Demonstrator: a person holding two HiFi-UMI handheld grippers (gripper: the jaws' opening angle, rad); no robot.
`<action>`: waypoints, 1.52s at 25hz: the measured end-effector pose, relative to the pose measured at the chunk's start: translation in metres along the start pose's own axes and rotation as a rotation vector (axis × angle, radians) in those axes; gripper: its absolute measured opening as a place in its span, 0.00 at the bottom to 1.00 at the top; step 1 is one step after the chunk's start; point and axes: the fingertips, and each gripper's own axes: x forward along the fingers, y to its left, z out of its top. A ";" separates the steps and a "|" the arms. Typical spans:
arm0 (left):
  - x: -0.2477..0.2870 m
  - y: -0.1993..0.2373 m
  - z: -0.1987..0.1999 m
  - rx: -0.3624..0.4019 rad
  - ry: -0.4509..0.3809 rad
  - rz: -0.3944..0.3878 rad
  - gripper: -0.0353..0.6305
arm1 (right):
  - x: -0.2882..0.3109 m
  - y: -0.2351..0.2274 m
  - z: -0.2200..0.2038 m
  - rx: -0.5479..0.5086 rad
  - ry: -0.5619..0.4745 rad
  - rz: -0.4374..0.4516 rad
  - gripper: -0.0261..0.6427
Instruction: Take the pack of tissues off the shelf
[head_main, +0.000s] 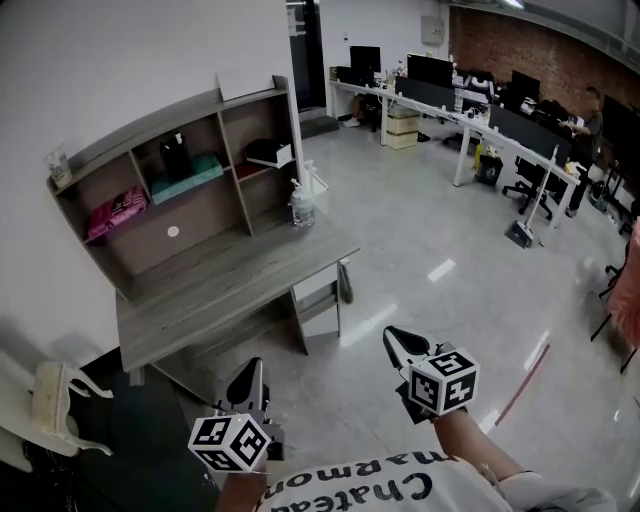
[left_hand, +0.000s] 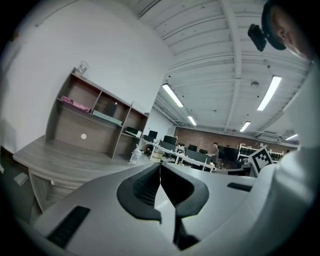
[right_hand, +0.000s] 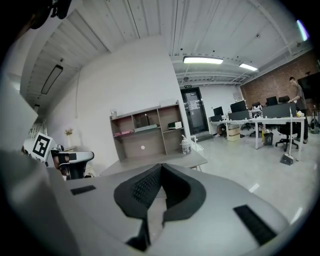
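A grey desk (head_main: 230, 285) with a shelf unit (head_main: 170, 185) stands against the wall ahead on the left. In its left compartment lies a pink pack (head_main: 115, 213), also seen as the pink pack (left_hand: 75, 104) and the pink pack (right_hand: 125, 133). A flat teal pack (head_main: 187, 178) lies in the middle compartment. I cannot tell which one holds tissues. My left gripper (head_main: 248, 378) and right gripper (head_main: 393, 337) are held low over the floor, well short of the desk. The left gripper (left_hand: 160, 167) and the right gripper (right_hand: 161, 167) are both shut with nothing between the jaws.
A clear plastic jar (head_main: 303, 207) stands on the desk's right end. A white box (head_main: 272, 155) sits in the right compartment and a black object (head_main: 175, 150) in the middle one. A white chair (head_main: 50, 400) stands at the left. Office desks with monitors (head_main: 470, 100) and a person (head_main: 590, 110) fill the back right.
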 end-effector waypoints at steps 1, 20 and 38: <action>0.001 0.003 0.002 0.000 -0.003 0.000 0.08 | 0.002 -0.001 0.000 0.004 0.001 -0.004 0.06; 0.048 0.036 -0.011 -0.036 0.064 0.026 0.08 | 0.069 -0.021 -0.014 0.048 0.100 0.035 0.06; 0.172 0.083 0.057 -0.030 0.001 0.124 0.08 | 0.201 -0.086 0.086 0.035 0.040 0.120 0.06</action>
